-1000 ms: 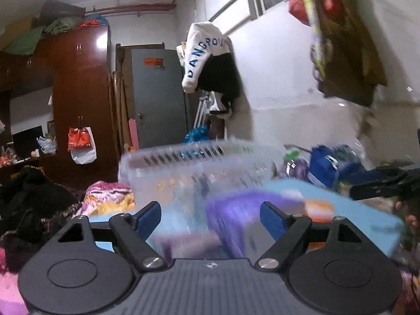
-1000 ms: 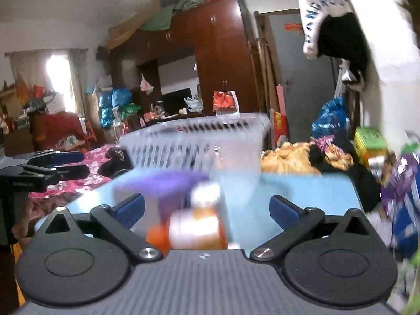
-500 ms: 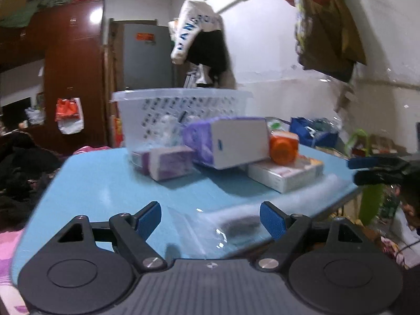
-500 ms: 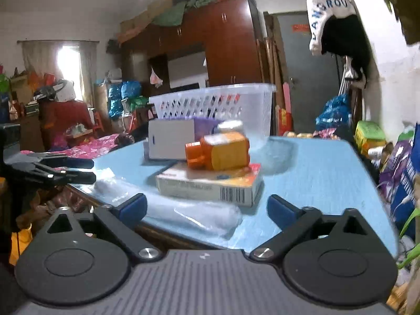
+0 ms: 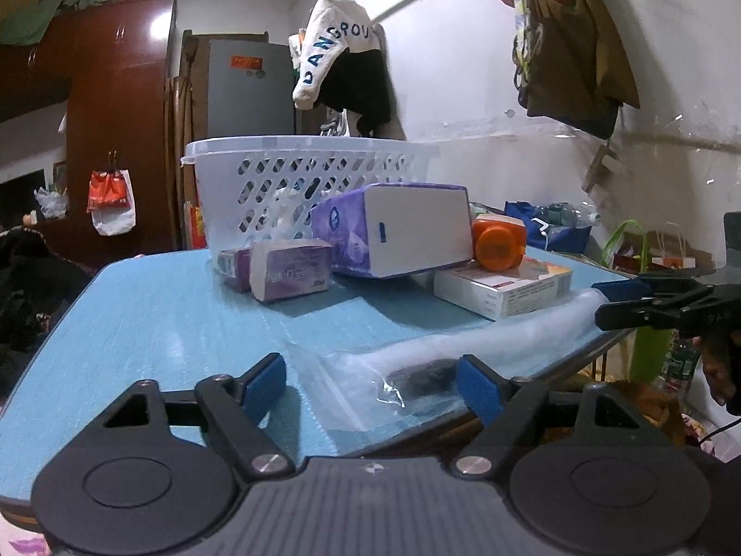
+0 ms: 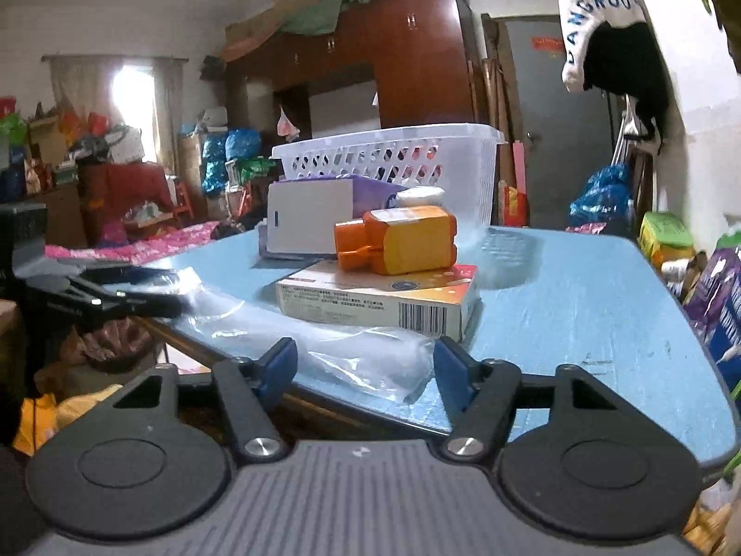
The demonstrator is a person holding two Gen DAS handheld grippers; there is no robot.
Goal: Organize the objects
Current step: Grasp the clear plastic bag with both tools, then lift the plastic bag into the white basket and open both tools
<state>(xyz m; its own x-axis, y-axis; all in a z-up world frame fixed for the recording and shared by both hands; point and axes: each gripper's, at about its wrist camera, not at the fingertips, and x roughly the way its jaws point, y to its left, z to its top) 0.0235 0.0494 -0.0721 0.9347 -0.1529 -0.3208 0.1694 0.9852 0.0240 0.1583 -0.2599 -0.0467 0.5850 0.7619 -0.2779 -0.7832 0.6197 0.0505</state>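
A clear plastic bag (image 5: 417,356) lies along the near edge of the blue table (image 5: 162,324). My left gripper (image 5: 373,387) straddles one end of it, jaws closing, pads not pressing. My right gripper (image 6: 366,366) straddles the other end of the bag (image 6: 361,352), jaws also closing, with the bag filling most of the gap. Behind it a flat box (image 6: 379,296) carries an orange bottle (image 6: 403,241) lying on its side. A purple tissue pack (image 5: 398,227) leans by a small purple pack (image 5: 289,273). A white slotted basket (image 5: 315,176) stands at the back.
Each gripper shows in the other's view: the right gripper (image 5: 602,299) at the table's right edge, the left gripper (image 6: 173,292) at its left edge. Around the table the room is cluttered with a wardrobe (image 6: 407,60), bags and hanging clothes (image 5: 342,65).
Both grippers have sunk from above the pile to table level at the plastic bag. The right jaws have narrowed a lot, the left jaws a little.
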